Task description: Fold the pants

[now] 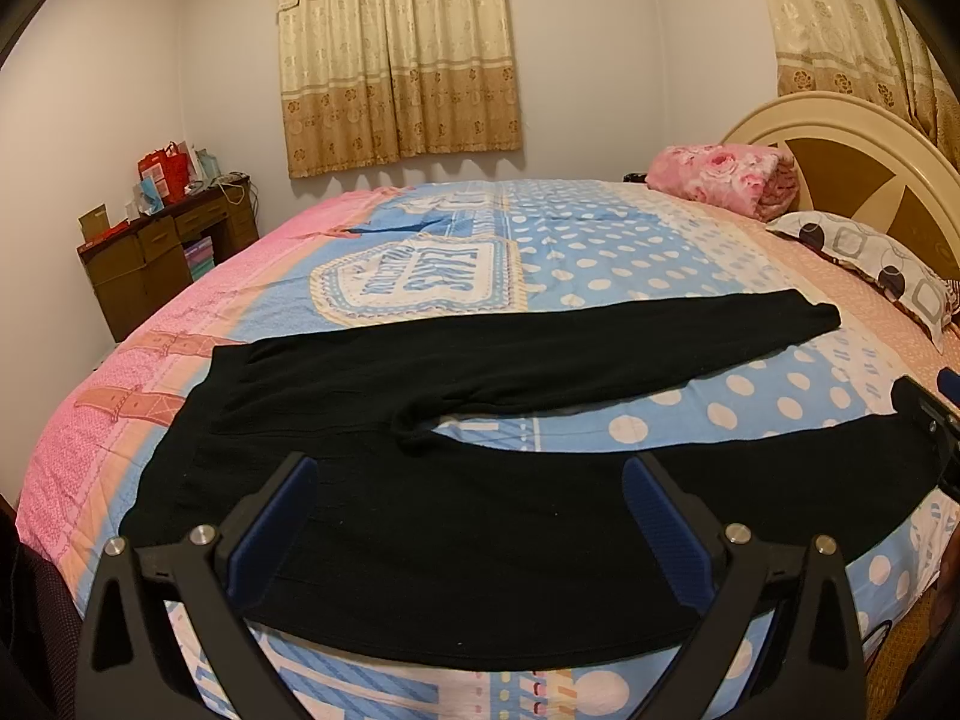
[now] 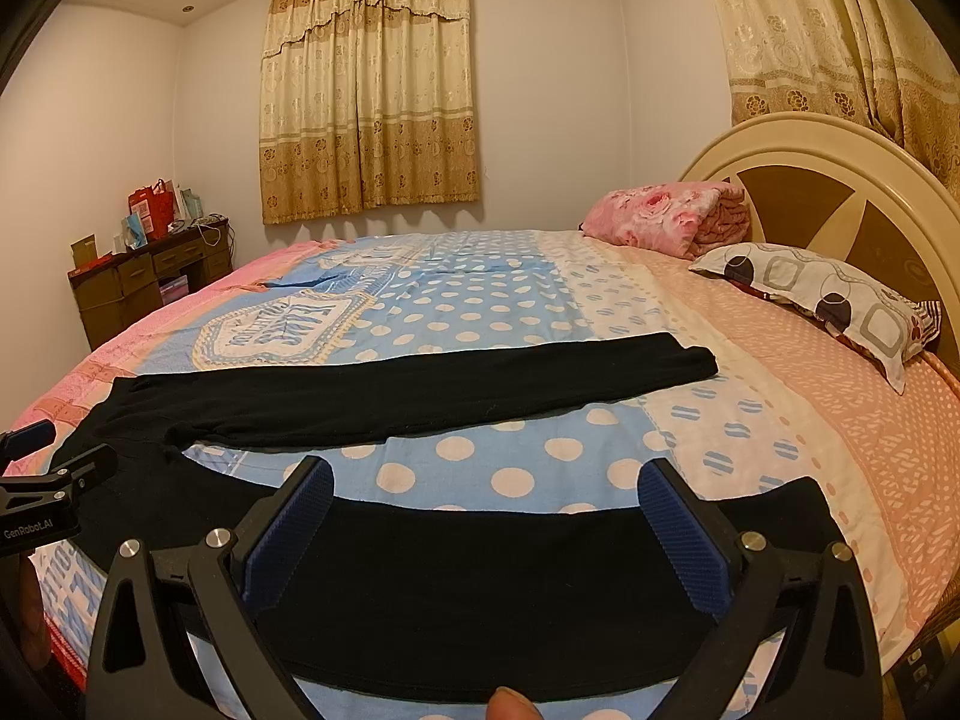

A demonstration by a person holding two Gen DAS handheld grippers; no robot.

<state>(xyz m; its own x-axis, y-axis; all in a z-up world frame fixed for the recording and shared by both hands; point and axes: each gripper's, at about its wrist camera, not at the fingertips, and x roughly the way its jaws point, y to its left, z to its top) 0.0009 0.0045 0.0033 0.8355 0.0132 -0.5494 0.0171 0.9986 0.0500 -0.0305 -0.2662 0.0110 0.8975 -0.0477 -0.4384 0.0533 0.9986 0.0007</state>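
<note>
Black pants [image 1: 456, 528] lie flat and spread out on the bed, waistband at the left, both legs running right, the far leg [image 1: 660, 336] apart from the near one. My left gripper [image 1: 468, 468] is open above the near leg by the crotch, holding nothing. My right gripper [image 2: 486, 474] is open above the near leg [image 2: 480, 588] toward its hem, holding nothing. The far leg also shows in the right wrist view [image 2: 420, 390]. Each gripper shows at the edge of the other's view, the right one [image 1: 924, 414] and the left one [image 2: 54, 474].
The bed has a blue, pink and polka-dot cover [image 1: 600, 252]. A folded pink blanket [image 1: 726, 180] and a patterned pillow [image 1: 870, 258] lie by the headboard [image 1: 852, 144] at the right. A wooden desk [image 1: 162, 252] with bags stands at the far left wall.
</note>
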